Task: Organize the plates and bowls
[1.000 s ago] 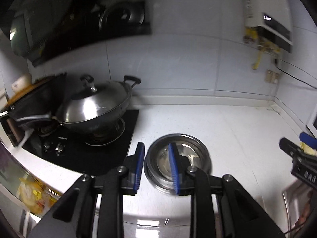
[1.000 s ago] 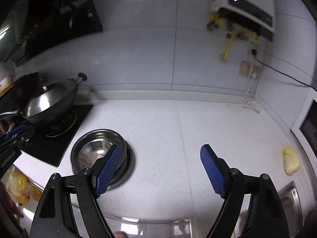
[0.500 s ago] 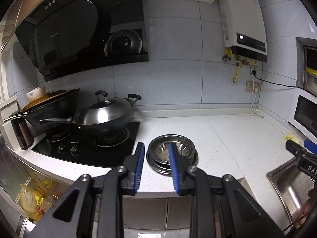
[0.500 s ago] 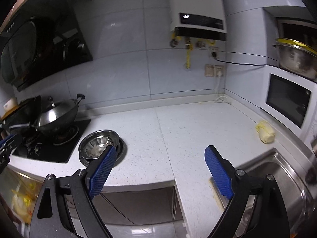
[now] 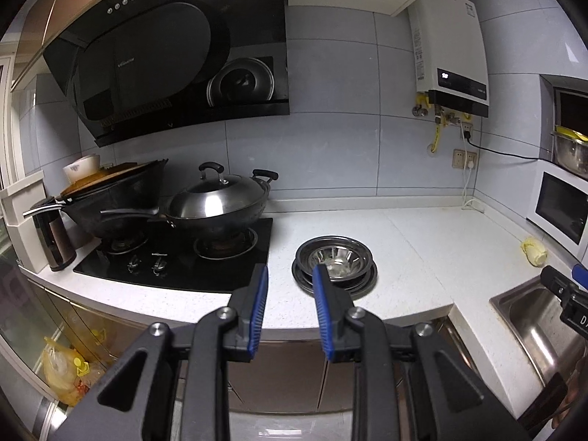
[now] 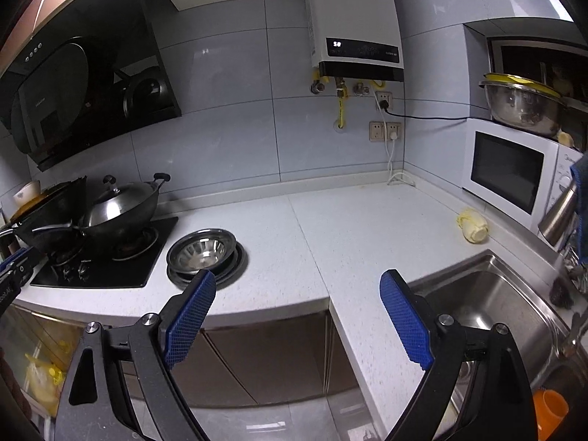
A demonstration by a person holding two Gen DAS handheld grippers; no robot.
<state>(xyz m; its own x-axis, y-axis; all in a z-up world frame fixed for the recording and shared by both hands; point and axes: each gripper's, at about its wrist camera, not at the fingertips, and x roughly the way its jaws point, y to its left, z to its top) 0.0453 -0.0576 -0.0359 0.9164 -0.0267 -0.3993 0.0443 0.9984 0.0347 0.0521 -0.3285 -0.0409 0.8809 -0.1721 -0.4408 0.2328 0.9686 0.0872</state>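
1. My left hand-held gripper (image 5: 288,307) hangs off the surface (image 5: 404,242) edge, jaws narrowly parted and holding nothing.
2. The bowl (image 5: 333,256) sits nested on the plates (image 5: 362,282) at 12 o'clock from it, just right of the stove (image 5: 176,261).
3. My right hand-held gripper (image 6: 297,316) is spread wide and empty; the stack (image 6: 205,253) lies at its 10 o'clock.
4. With both grippers clear, I judge the stacking done, little or nothing left.

No text is sharp enough to read
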